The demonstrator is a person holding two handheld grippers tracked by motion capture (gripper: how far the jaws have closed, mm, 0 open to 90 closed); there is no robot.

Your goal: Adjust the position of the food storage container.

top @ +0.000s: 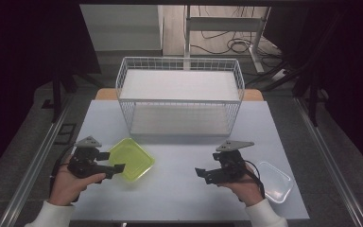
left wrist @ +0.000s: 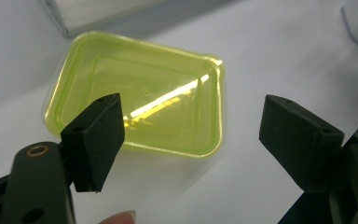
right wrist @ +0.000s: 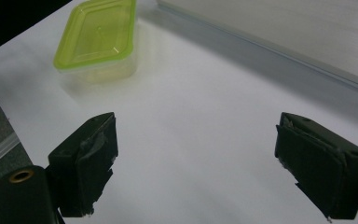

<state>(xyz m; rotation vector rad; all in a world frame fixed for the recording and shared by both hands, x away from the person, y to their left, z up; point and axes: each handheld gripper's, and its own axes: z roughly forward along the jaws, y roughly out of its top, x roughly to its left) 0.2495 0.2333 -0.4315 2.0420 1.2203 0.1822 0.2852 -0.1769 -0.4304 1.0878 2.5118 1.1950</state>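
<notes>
Black jaws of your left gripper stand wide beside the yellow-green lidded plastic container, holding nothing; your right gripper gapes empty.

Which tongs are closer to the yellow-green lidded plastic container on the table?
Left. The left tongs hover open at the yellow-green lidded plastic container, at its near-left edge; the right tongs are apart, off to its right.

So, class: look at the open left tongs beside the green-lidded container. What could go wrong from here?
1. The left tongs stand open at the edge of the green-lidded container; closing on the thin lid rim alone might slip or pop the lid.
2. A sideways nudge could slide the light container across the smooth table.
3. Lifting it toward the wire basket risks catching the rim.
</notes>
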